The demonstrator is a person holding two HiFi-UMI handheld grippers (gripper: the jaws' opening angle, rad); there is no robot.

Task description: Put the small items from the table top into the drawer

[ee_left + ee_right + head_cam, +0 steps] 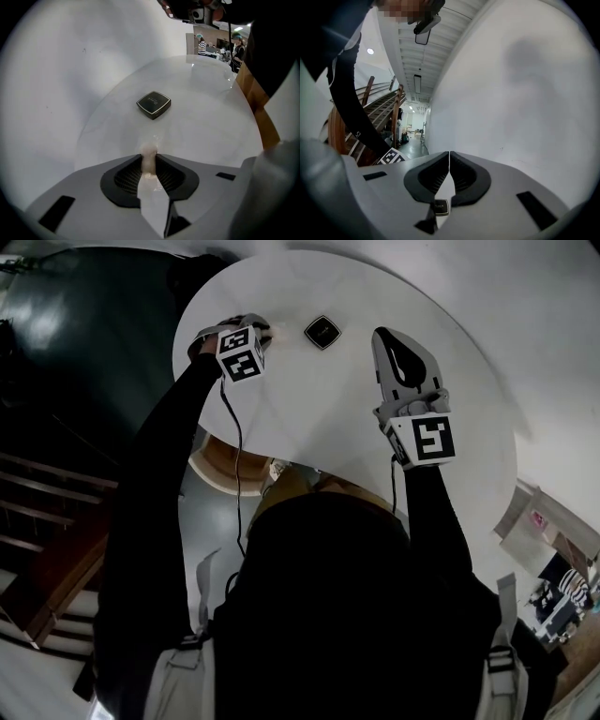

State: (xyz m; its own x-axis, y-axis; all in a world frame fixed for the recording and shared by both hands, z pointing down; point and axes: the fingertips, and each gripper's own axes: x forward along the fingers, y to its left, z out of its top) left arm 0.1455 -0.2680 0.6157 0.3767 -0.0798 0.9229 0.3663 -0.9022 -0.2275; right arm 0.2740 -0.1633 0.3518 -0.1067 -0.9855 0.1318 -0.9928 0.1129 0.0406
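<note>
A small black square box (322, 331) (153, 104) lies flat on the round white table (319, 418) near its far side. My left gripper (255, 329) (149, 157) points steeply down at the table's far left, left of the box. Its jaws are shut on a small pale pinkish item (149, 154) that sticks out past the pads and touches the table top. My right gripper (383, 336) (449, 153) is held about level above the table, to the right of the box. Its jaws are shut with nothing between them. No drawer shows in any view.
The table's curved rim (192, 381) runs close to the left gripper, with dark floor and wooden stairs (47, 521) beyond it. A white wall (525, 84) fills the right gripper view. The person's body (347, 596) covers the near side of the table.
</note>
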